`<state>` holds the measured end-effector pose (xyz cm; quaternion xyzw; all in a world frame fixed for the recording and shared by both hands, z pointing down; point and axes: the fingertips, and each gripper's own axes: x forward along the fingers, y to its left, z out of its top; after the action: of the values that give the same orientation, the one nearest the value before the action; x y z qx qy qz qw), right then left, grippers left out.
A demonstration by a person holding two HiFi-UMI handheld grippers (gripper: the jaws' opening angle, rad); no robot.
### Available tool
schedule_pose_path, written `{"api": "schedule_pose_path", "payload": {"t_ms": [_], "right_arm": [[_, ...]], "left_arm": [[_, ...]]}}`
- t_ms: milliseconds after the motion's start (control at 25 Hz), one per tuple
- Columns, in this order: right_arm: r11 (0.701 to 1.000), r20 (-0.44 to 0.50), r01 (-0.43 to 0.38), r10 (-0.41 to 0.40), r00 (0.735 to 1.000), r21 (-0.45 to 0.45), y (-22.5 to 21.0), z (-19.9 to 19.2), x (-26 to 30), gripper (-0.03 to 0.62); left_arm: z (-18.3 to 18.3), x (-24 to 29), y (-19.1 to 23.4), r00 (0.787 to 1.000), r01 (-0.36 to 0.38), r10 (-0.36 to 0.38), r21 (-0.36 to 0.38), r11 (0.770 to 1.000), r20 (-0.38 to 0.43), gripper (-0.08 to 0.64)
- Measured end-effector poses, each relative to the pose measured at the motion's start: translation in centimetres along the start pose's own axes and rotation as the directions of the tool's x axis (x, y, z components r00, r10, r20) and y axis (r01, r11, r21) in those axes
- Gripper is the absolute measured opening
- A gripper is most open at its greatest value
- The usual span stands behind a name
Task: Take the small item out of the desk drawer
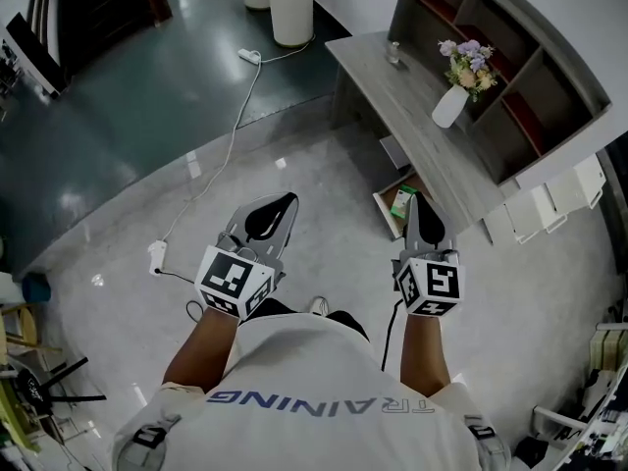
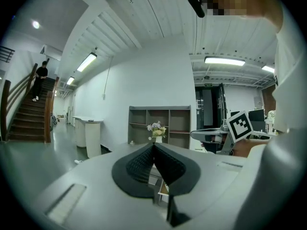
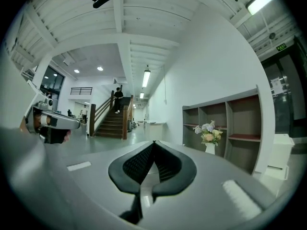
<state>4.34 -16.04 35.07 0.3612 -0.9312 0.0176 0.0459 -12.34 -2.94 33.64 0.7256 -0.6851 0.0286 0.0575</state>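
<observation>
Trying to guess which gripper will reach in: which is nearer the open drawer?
Right. The right gripper hangs at the drawer edge, tips over it in the head view; the left gripper is well off to its left.

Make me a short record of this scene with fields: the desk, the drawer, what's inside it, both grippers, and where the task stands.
desk: grey wooden desk
on desk: white vase of flowers
drawer: desk drawer, pulled open
item: small green and white box, lying in the drawer
left: left gripper, jaws together, nothing between them
right: right gripper, jaws together, nothing held, tip near the drawer
task: box not yet taken out
</observation>
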Motion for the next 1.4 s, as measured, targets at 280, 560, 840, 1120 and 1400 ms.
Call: {"api": "schedule_pose_path", "payload": {"t_ms": [280,560,840,1120,1400], "right_arm": [[0.994,-0.048,0.110,-0.110,0.993,0.001,-5.2,-0.8,3.6,0.017],[0.951,-0.071,0.308,-0.308,0.949,-0.015,-8.8,-0.5,5.7,0.017],[0.886,-0.084,0.463,-0.463,0.882,-0.025,-9.5,0.8,9.5,0.017],[0.827,-0.091,0.561,-0.562,0.822,-0.040,-9.7,0.7,10.3,0.017],[0.768,-0.052,0.640,-0.641,0.766,-0.033,-12.4,1.6,5.7,0.017]], "left_arm": [[-0.2,8.1,1.7,0.995,0.097,-0.098,-0.020,0.995,-0.027,-0.002],[0.0,16.2,3.0,0.953,0.300,-0.300,-0.018,0.954,-0.031,-0.002],[1.5,23.6,6.5,0.881,0.471,-0.470,0.005,0.882,-0.041,-0.002],[1.5,27.6,6.7,0.808,0.588,-0.587,0.006,0.809,-0.041,-0.002],[2.9,28.6,1.4,0.749,0.662,-0.662,0.036,0.749,-0.009,-0.002]]}}
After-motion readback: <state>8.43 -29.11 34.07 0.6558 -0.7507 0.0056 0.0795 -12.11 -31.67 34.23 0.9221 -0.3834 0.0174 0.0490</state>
